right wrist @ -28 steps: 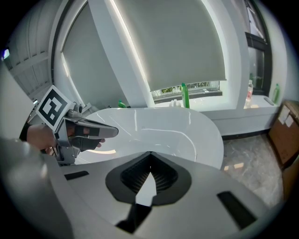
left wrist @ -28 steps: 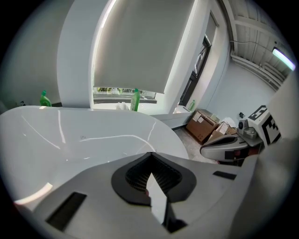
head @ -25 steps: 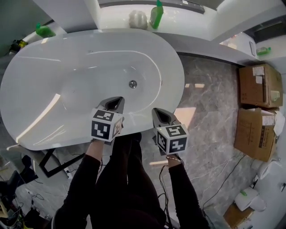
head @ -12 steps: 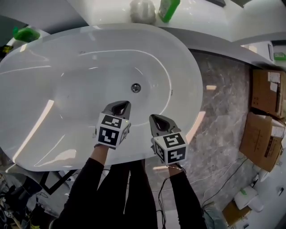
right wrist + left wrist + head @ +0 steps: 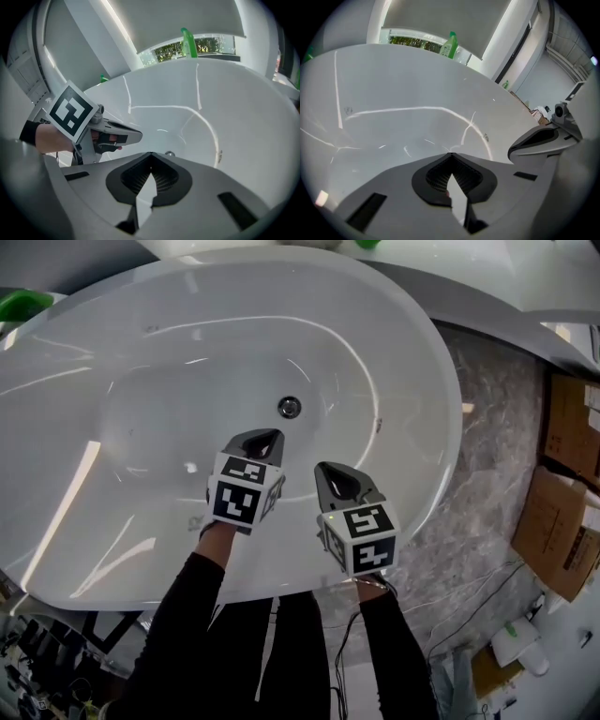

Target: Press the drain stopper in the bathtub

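Note:
The white oval bathtub (image 5: 112, 352) fills the head view, with its round metal drain stopper (image 5: 289, 408) on the tub floor. My left gripper (image 5: 263, 438) hovers just short of the stopper, jaws shut with nothing in them. My right gripper (image 5: 332, 472) hangs beside it to the right, over the tub's near slope, also shut and empty. In the right gripper view the drain stopper (image 5: 169, 153) peeks just over the right gripper (image 5: 151, 155), and the left gripper (image 5: 126, 135) shows at the left. The left gripper view shows only the bathtub (image 5: 393, 93) wall beyond the left gripper (image 5: 451, 155).
A small overflow fitting (image 5: 379, 425) sits on the tub's right wall. Grey marble floor (image 5: 487, 474) lies right of the tub, with cardboard boxes (image 5: 567, 521) beyond. Green bottles (image 5: 449, 45) stand on the ledge behind the tub, and another green bottle (image 5: 19, 304) is at the left.
Both grippers have moved forward from over the tub's near rim to above its inside, closer to the drain stopper. The head view has tilted further over the tub. Both stay shut.

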